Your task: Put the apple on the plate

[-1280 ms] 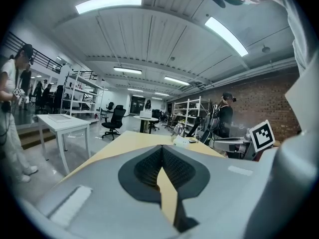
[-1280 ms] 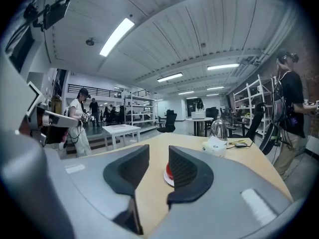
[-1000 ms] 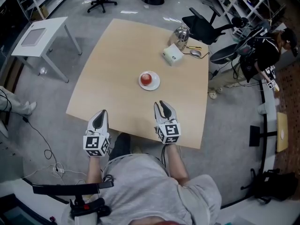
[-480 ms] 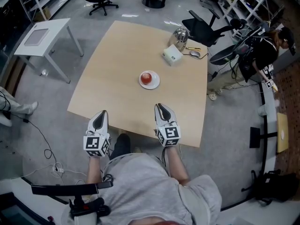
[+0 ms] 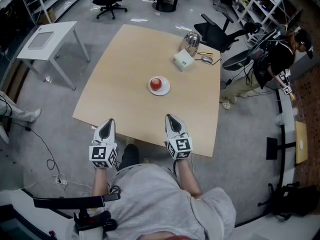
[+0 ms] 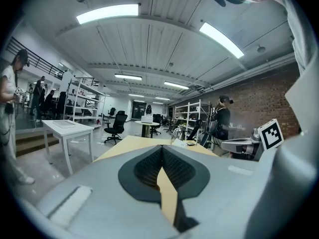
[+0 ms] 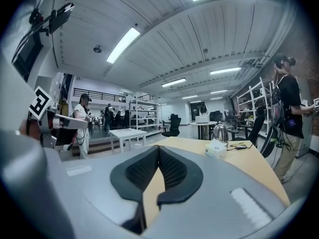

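Note:
The red apple (image 5: 156, 82) rests on a small white plate (image 5: 165, 90) in the middle of the tan table (image 5: 125, 69). Both grippers hover at the table's near edge, well short of the plate. My left gripper (image 5: 107, 121) is shut and holds nothing, its tips meeting in the left gripper view (image 6: 161, 148). My right gripper (image 5: 169, 117) has just been closing with nothing between its jaws. Its pads now touch in the right gripper view (image 7: 158, 147). Neither gripper view shows the apple or the plate.
At the table's far right corner stand a white box (image 5: 183, 60), a shiny metal kettle (image 5: 191, 38) and a computer mouse (image 5: 207, 59). A black office chair (image 5: 217, 31) sits behind that corner. A small white side table (image 5: 45, 39) stands to the left, and a person (image 5: 280, 54) to the right.
The right gripper's jaws have gone from slightly apart to shut. Both grippers have drawn back a little toward the near table edge. The apple and plate have not moved.

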Tool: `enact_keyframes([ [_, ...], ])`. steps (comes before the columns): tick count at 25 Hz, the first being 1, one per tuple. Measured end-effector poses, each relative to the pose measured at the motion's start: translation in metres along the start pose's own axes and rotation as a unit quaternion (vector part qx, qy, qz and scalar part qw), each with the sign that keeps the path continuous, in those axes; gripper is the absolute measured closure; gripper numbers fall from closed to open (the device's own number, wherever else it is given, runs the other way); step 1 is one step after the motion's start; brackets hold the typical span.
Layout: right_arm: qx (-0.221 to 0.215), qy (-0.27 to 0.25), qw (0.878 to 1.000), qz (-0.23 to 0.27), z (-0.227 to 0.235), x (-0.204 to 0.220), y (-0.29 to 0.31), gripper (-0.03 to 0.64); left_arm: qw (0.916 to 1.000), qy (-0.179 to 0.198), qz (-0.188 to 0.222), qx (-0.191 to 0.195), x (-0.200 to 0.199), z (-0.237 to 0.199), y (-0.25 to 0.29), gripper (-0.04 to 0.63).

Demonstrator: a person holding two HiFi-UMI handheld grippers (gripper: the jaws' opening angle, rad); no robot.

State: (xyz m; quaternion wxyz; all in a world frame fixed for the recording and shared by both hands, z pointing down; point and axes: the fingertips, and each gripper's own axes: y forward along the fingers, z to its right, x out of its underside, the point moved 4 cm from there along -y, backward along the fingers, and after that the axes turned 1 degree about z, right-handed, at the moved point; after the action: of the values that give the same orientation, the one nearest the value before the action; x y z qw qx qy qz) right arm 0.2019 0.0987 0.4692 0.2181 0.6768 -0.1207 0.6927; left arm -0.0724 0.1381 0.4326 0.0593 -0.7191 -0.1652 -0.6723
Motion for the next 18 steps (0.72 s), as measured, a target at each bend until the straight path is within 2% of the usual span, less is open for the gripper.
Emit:
enact_keyframes([
  [8,-0.003,-0.002,1.0,0.006,0.0,-0.005,-0.02,0.611,1.0,0.004,0.004,0.003,-0.004,0.013,-0.01,0.577],
  [18,-0.006,-0.012,1.0,0.007,-0.003,-0.007,-0.017,0.611,1.0,0.006,0.006,0.003,-0.005,0.012,-0.01,0.577],
])
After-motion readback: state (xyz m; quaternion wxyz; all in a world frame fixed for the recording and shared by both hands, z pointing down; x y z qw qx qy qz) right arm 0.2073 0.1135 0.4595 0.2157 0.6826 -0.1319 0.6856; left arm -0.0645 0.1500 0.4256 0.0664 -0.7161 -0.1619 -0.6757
